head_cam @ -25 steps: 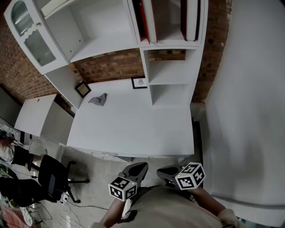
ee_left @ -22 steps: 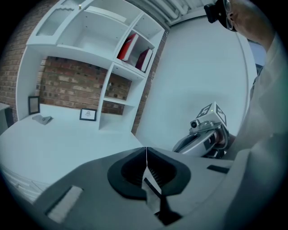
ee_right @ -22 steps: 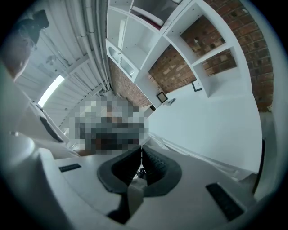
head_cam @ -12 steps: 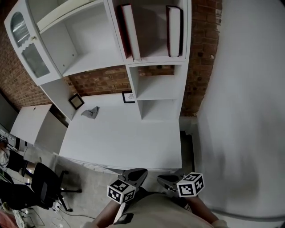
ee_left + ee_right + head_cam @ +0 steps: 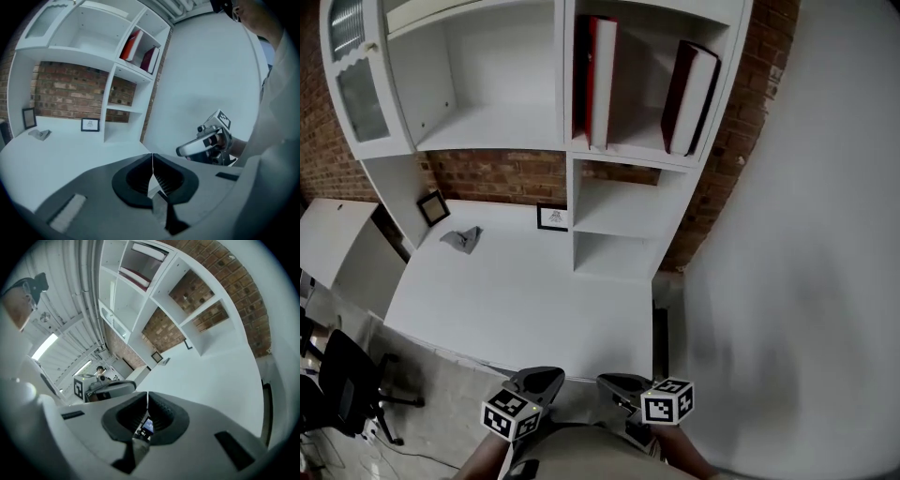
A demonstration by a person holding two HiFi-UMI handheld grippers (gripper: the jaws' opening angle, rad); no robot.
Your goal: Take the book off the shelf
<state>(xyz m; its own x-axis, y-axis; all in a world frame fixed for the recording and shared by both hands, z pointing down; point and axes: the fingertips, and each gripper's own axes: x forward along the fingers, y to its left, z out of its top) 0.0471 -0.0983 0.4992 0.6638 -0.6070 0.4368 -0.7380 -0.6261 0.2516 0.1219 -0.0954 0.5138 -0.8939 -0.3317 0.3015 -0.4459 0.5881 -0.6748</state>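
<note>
Your left gripper (image 5: 542,379) and right gripper (image 5: 617,382) hang at the bottom edge, fingers pressed together on nothing, likely just carried. The red book (image 5: 600,80) and darker book (image 5: 686,98) lean upright in the shelf (image 5: 487,131) at top centre, well away.

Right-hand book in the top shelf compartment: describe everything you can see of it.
The right-hand book is a closed hardback with a dark red cover and a white page block facing outward. It stands on its bottom edge on the white shelf board, its top tilted toward the compartment's right wall; whether it touches that wall is unclear. It stands apart from the upright red book to its left.
</note>
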